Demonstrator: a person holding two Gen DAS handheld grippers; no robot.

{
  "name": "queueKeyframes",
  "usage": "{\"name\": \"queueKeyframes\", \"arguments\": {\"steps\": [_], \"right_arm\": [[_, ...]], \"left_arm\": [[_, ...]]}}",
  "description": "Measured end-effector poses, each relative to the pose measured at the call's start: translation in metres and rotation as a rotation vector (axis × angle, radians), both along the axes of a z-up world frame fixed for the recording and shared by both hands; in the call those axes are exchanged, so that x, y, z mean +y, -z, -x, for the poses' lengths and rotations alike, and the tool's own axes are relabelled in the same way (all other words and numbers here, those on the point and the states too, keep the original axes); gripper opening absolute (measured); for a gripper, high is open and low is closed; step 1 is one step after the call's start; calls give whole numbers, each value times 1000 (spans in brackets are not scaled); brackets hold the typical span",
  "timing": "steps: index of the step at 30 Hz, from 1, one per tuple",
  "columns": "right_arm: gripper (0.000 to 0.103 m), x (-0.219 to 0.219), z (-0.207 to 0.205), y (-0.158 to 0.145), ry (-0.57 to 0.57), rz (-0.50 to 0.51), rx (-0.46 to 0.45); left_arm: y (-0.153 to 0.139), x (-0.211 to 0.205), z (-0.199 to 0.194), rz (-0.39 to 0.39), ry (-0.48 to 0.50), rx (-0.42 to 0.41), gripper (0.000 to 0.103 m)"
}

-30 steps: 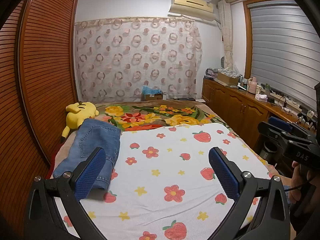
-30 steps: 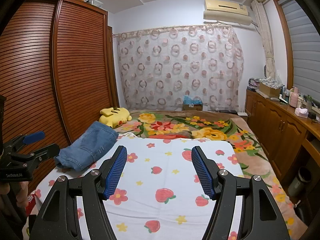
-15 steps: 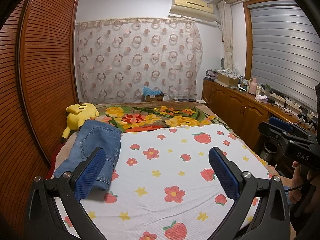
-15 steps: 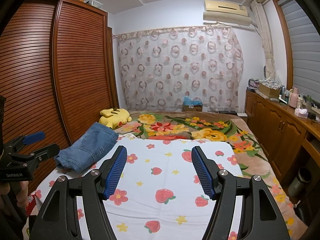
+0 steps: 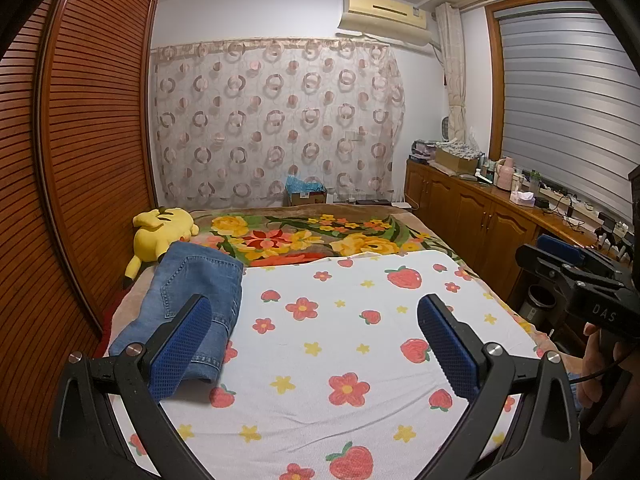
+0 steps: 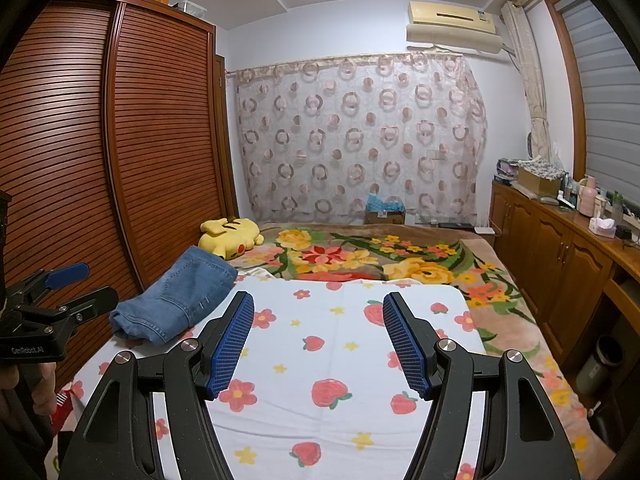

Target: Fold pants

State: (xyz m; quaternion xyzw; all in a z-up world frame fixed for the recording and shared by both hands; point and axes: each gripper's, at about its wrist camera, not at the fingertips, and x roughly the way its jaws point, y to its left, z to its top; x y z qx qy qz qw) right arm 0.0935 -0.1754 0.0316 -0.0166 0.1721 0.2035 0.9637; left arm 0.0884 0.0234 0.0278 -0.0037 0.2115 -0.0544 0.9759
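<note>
Jeans [image 5: 188, 300] lie folded on bed [image 5: 340, 360], ten o'clock. Left tool [image 5: 316, 348] and right tool [image 6: 318, 344] both spread, empty. Folding looks finished.

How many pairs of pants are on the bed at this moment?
1. The folded jeans lie at the bed's left edge, just in front of the yellow plush toy. Any others would be out of view.

Home bedroom – bed [image 5: 400, 420], wardrobe [image 6: 120, 140] (louvred), curtain [image 5: 276, 120]
</note>
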Motion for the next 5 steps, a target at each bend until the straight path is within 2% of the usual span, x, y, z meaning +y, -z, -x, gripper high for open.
{"name": "queueKeyframes", "arguments": {"steps": [5], "right_arm": [[69,0,0,-1,-1,-1,1]], "left_arm": [[0,0,0,0,1,0,103]]}}
